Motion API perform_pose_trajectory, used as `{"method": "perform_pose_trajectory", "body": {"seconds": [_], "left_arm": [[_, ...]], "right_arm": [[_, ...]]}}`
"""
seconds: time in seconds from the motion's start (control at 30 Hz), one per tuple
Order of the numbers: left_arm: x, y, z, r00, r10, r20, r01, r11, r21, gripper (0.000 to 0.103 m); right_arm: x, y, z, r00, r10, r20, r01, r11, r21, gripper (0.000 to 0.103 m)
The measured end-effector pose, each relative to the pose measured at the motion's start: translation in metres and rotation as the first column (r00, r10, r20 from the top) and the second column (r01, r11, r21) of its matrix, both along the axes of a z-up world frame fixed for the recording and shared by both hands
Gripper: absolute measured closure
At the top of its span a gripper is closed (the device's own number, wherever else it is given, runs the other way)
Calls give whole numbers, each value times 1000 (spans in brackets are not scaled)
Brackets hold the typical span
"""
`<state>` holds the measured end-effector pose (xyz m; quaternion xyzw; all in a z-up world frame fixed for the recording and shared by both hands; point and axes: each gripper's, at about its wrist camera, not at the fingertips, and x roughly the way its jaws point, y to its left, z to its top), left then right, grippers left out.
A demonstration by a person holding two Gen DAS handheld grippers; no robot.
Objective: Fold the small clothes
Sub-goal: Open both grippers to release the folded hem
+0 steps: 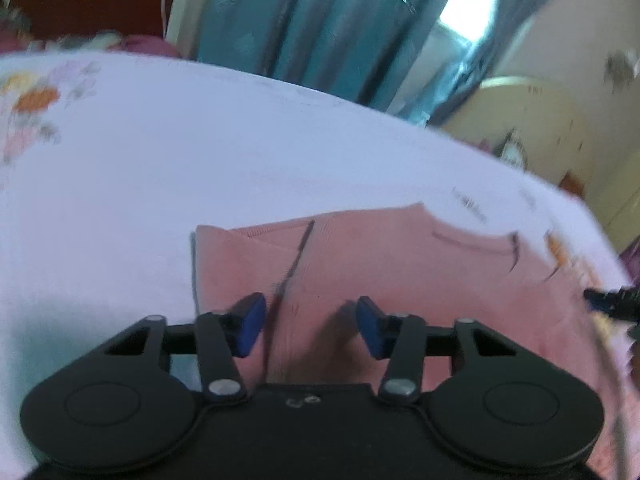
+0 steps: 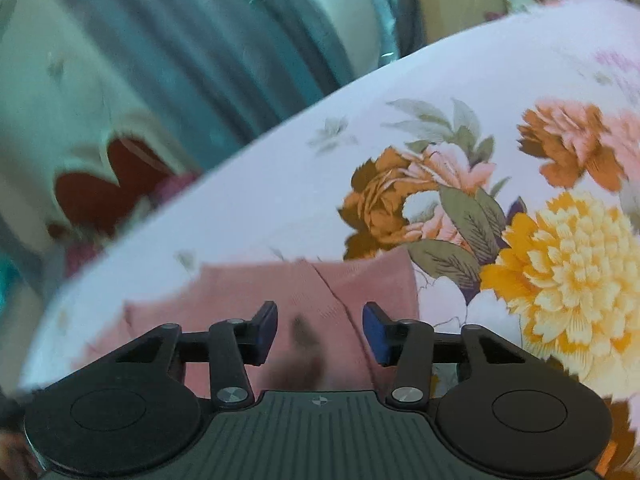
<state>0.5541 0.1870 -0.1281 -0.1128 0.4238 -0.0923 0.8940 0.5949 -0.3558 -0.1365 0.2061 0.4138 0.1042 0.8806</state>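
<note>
Pink garment (image 1: pixel 360 264) on floral bedsheet (image 2: pixel 560 240), prob.

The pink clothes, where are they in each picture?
Left wrist view: the pink garment fills the lower middle and right, under the left claw.
Right wrist view: it lies bottom centre, under the right claw.
Shared landmark: the teal curtain behind.

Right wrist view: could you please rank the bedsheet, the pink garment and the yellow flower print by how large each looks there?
1. Bedsheet, which fills most of the picture.
2. and 3. Pink garment and yellow flower print look about alike. The gripper hides part of the garment, so I would not rank those two.
</note>
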Motion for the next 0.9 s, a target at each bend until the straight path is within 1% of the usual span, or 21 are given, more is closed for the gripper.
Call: {"method": "perform_pose_trajectory", "body": {"seconds": [0.03, 0.07, 0.1, 0.13, 0.17, 0.27, 0.33, 0.37, 0.47, 0.53, 0.57, 0.6, 0.63, 0.67, 0.7, 0.73, 0.77, 0.8, 0.83, 0.87, 0.9], "left_arm": [[0, -3, 1, 1000, -5, 2, 5, 1000, 27, 70], [-1, -6, 2, 1000, -15, 7, 15, 999, 43, 89], [-2, -7, 2, 1000, -15, 18, 14, 998, 54, 98], [-6, -7, 4, 999, -12, 45, 9, 998, 60, 98], [-9, -8, 5, 998, -6, 70, 2, 998, 60, 98], [-16, -2, 9, 987, 18, 158, -23, 999, 30, 98], [-17, -3, 10, 984, 22, 176, -31, 999, 44, 98], [-14, -4, 8, 987, 19, 158, -28, 998, 51, 98], [-2, -12, -3, 996, 13, 90, -21, 996, 86, 97], [-2, -5, -1, 997, 35, 65, -38, 998, 46, 91], [-3, -2, 3, 997, 57, 52, -59, 997, 41, 81], [-8, -4, 11, 996, 71, 60, -76, 995, 71, 71], [-15, -8, 19, 994, 65, 94, -75, 991, 111, 68], [-27, -15, 30, 989, 35, 141, -52, 992, 114, 66], [-35, -23, 36, 988, 0, 152, -12, 997, 77, 66], [-39, -33, 38, 988, -40, 148, 33, 998, 52, 66], [-42, -53, 38, 984, -116, 135, 110, 993, 53, 66], [-44, -71, 35, 976, -181, 121, 174, 982, 68, 66], [-45, -91, 31, 964, -247, 100, 240, 967, 80, 66], [-44, -107, 25, 952, -298, 75, 291, 953, 86, 65], [-41, -123, 18, 939, -340, 48, 334, 937, 104, 66]], "right_arm": [[2, 9, -2, 999, 34, -6, -34, 998, -62, 64], [2, 18, -5, 998, 67, -11, -68, 991, -119, 73], [0, 26, -5, 996, 94, -2, -93, 980, -173, 85], [-2, 31, -6, 994, 113, 11, -108, 971, -214, 97], [-3, 32, -6, 994, 112, 16, -106, 968, -226, 101], [-11, 28, 2, 992, 88, 87, -64, 967, -246, 101], [-13, 30, 5, 989, 94, 113, -61, 963, -262, 101], [-13, 33, 4, 988, 106, 115, -69, 955, -290, 101], [-7, 38, -12, 995, 93, 41, -74, 939, -335, 101], [-8, 37, -10, 998, 52, 40, -37, 947, -318, 100], [-10, 37, -6, 999, 32, 41, -18, 950, -312, 100], [-15, 41, 1, 998, 14, 56, 5, 943, -334, 91], [-25, 45, 10, 995, 4, 103, 33, 933, -358, 70], [-36, 49, 16, 989, 30, 146, 22, 939, -343, 62], [-45, 60, 21, 984, 93, 155, -40, 949, -313, 61], [-50, 72, 22, 979, 146, 145, -95, 945, -312, 61], [-56, 89, 21, 966, 217, 144, -160, 932, -326, 61], [-60, 108, 19, 947, 292, 137, -233, 913, -335, 65], [-61, 122, 16, 932, 340, 122, -285, 900, -329, 75], [-60, 139, 12, 916, 390, 97, -341, 881, -329, 80], [-59, 153, 7, 904, 419, 80, -367, 860, -356, 86]]}}
